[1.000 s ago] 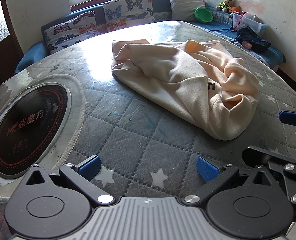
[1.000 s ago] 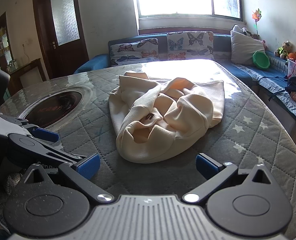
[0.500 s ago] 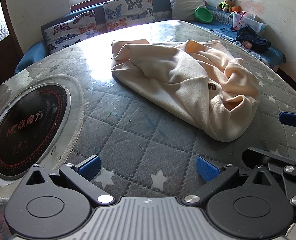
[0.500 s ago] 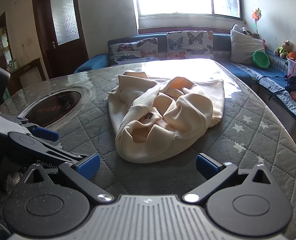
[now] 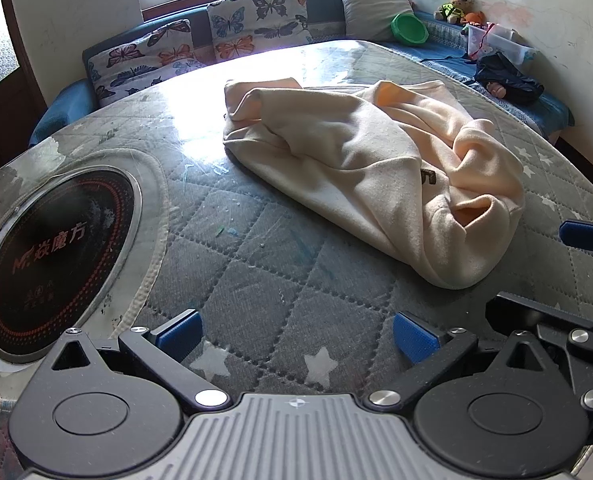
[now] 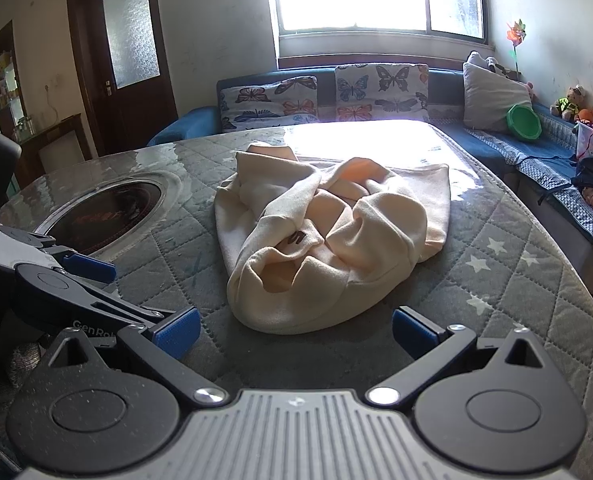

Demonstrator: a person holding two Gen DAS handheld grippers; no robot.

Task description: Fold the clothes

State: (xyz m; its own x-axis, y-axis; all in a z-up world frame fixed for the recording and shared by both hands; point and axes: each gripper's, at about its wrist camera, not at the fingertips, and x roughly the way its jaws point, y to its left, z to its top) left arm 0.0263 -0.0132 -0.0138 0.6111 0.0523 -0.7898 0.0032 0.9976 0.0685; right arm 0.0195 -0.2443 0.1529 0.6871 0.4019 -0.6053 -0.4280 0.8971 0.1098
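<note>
A cream garment [image 5: 376, 168] lies crumpled in a heap on the grey quilted table cover [image 5: 256, 264]; it also shows in the right wrist view [image 6: 328, 240], with a small dark print in its folds. My left gripper [image 5: 296, 332] is open and empty, over bare cover to the left of the garment's near end. My right gripper [image 6: 294, 332] is open and empty, just short of the garment's near edge, not touching it. The left gripper shows at the left of the right wrist view [image 6: 76, 280].
A round black induction hob [image 5: 52, 248] is set into the table at the left. A blue sofa with butterfly cushions [image 6: 324, 96] runs behind and to the right of the table. A green bowl [image 6: 524, 122], toys and a dark bag [image 5: 508, 80] lie on it.
Both grippers have edged slightly forward toward the garment. The garment has not moved.
</note>
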